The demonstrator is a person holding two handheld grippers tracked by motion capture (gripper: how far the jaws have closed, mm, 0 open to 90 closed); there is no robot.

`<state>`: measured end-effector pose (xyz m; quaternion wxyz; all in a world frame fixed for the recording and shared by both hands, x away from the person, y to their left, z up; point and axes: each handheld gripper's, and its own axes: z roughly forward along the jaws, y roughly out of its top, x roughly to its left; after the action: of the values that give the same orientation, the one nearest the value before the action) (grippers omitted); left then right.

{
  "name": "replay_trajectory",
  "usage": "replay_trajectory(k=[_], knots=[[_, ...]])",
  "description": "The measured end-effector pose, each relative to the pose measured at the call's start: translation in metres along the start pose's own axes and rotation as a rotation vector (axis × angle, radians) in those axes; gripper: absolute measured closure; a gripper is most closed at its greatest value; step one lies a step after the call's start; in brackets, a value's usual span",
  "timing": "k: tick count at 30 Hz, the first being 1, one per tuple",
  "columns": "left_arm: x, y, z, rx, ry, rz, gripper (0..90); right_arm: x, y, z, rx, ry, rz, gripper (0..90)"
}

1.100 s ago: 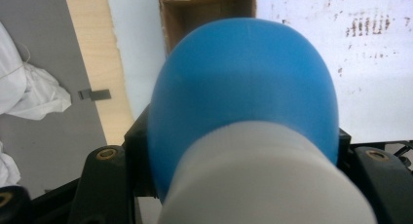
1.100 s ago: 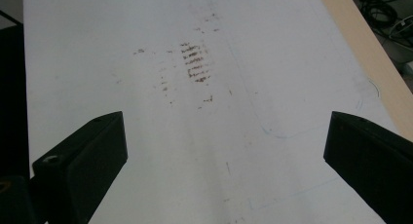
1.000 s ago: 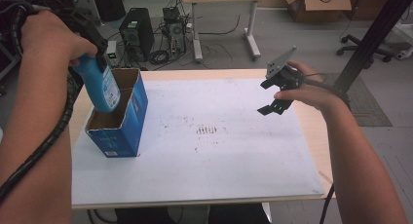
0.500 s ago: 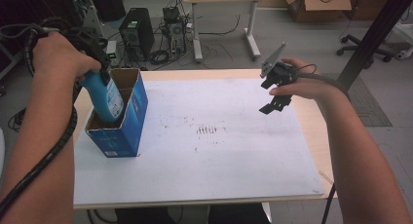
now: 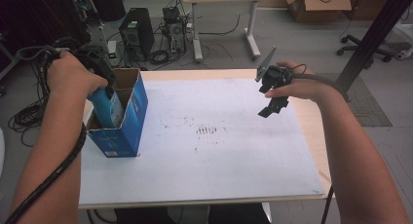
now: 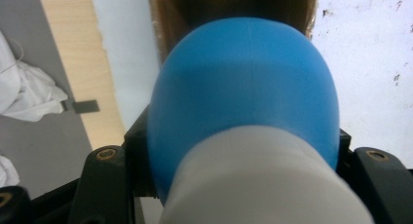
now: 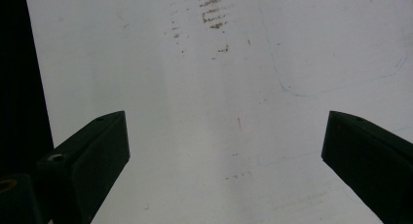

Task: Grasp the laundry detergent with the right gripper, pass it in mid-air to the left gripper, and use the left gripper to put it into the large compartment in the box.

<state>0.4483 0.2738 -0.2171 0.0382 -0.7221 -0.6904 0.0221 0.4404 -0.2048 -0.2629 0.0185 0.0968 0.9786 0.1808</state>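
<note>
This is looking like a lab or workshop: black desktop computer towers [image 5: 134, 34] are sitting on the grey floor among tangled cables [image 5: 165, 53], with a wheeled office chair [image 5: 363, 41] and an open cardboard box [image 5: 319, 0] standing behind the white tabletop [image 5: 219, 160].

the high view looks forward and down from the person's side over the whole table [image 5: 204, 180]; the left gripper view sits very close behind a blue bottle [image 6: 243, 87], facing the box [image 5: 124, 119]; the right gripper view looks down at the table's stained white sheet [image 7: 214, 19], shared with the high view

one blue bottle [image 5: 108, 107], one box [image 5: 127, 118], two claws, seemingly
</note>
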Motion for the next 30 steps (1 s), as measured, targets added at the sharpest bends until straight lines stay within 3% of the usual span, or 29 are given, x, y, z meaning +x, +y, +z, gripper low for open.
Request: replay_trajectory(k=[12, 30], knots=[[-0.003, 0.001, 0.037, 0.007, -0.024, 0.001, 38.7, -0.001, -0.005, 0.002, 0.003, 0.004, 0.017, 2.9], [-0.002, 0.002, 0.077, 0.044, -0.015, 0.01, 38.6, -0.001, -0.008, 0.005, -0.002, 0.01, 0.024, 2.9]])
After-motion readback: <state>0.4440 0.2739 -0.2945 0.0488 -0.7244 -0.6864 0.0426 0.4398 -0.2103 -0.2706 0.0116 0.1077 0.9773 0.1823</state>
